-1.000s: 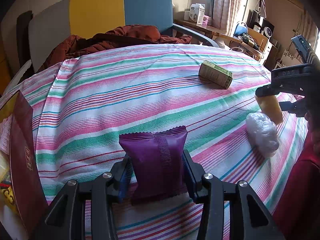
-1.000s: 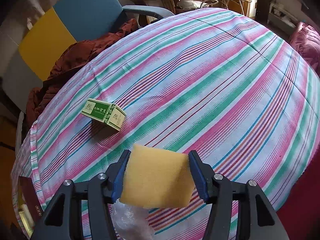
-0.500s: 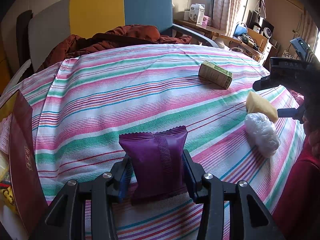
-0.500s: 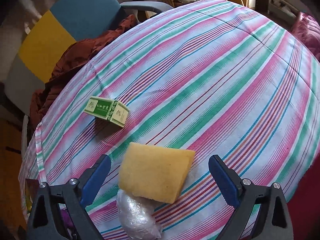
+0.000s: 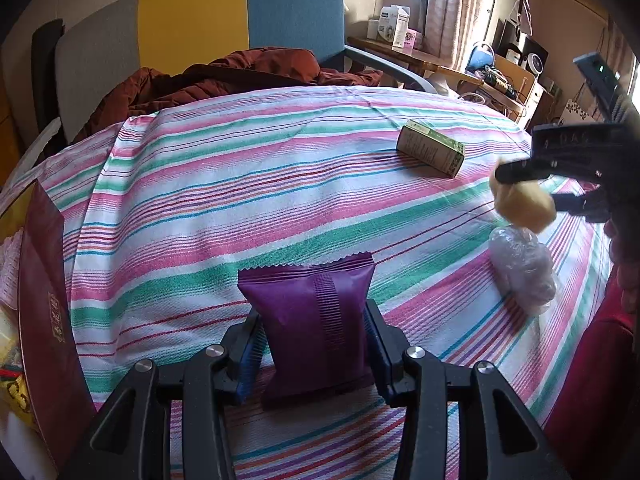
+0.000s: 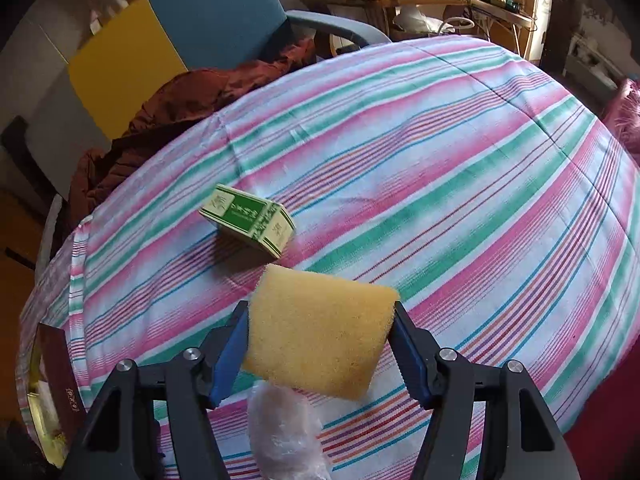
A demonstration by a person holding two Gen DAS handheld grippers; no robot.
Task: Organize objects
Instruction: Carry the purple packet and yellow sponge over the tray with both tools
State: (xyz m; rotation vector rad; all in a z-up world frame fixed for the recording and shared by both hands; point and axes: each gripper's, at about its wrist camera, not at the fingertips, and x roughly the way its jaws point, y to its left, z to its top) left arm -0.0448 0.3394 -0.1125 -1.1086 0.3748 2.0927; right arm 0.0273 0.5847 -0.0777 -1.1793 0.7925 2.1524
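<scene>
The sponge point(image 5: 524, 206) looks blurry in the left view. The red box point(image 5: 40, 300) is cut off by the left edge. The clear bag point(image 6: 284, 432) runs off the bottom. The green box point(image 6: 248, 220) print is too small to read.

My right claw point(image 6: 318, 344) clamped on the yellow sponge point(image 6: 318, 340), sponge lifted above the striped bench point(image 6: 460, 184), clear plastic bundle point(image 6: 284, 428) just under it, green carton point(image 6: 250, 220) lying beyond, maroon box point(image 6: 60, 380) at the left edge

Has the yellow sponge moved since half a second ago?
Yes. The right gripper has re-closed on the yellow sponge and lifted it off the clear plastic bundle, toward the green box.
</scene>
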